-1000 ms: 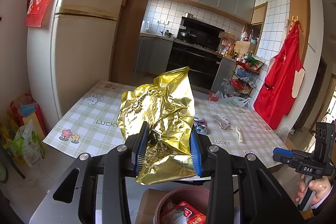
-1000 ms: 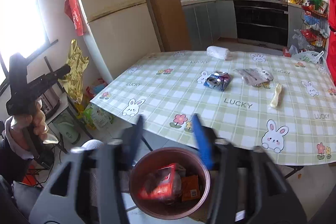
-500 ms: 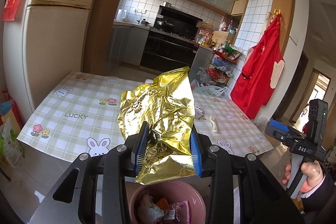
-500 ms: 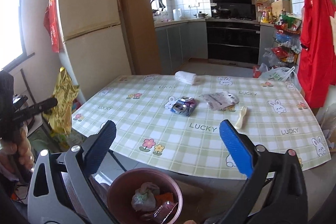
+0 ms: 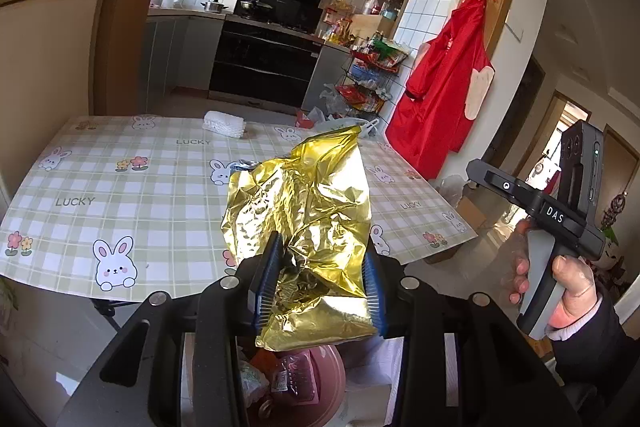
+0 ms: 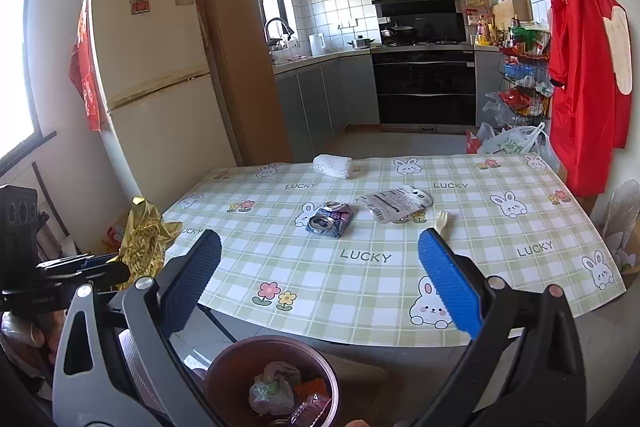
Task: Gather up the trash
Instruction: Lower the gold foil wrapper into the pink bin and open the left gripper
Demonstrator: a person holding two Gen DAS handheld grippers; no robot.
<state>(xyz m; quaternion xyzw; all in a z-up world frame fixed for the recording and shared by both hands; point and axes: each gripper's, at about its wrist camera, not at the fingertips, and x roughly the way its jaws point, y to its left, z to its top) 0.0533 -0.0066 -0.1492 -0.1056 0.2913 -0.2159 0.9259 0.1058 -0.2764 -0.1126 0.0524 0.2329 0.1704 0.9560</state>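
My left gripper [image 5: 318, 279] is shut on a crumpled gold foil wrapper [image 5: 304, 223] and holds it just above the pink trash bin [image 5: 320, 379], which holds several wrappers. The foil also shows at the left of the right wrist view [image 6: 146, 243]. My right gripper [image 6: 320, 279] is open and empty, above the bin [image 6: 272, 379] at the table's near edge. On the checked tablecloth [image 6: 400, 267] lie a crushed can [image 6: 330, 219], a clear printed wrapper [image 6: 394, 203], a small plastic fork [image 6: 440, 221] and a white foam roll [image 6: 333, 165].
A cream fridge [image 6: 152, 87] stands left of the table. A red apron [image 6: 580, 47] hangs at the right by a wire rack [image 6: 520, 87] and plastic bags [image 6: 508, 143]. The kitchen counter and oven [image 6: 424, 87] lie beyond.
My left gripper has swung right with the foil, over the bin. My right gripper has opened wide and lifted to face the table.
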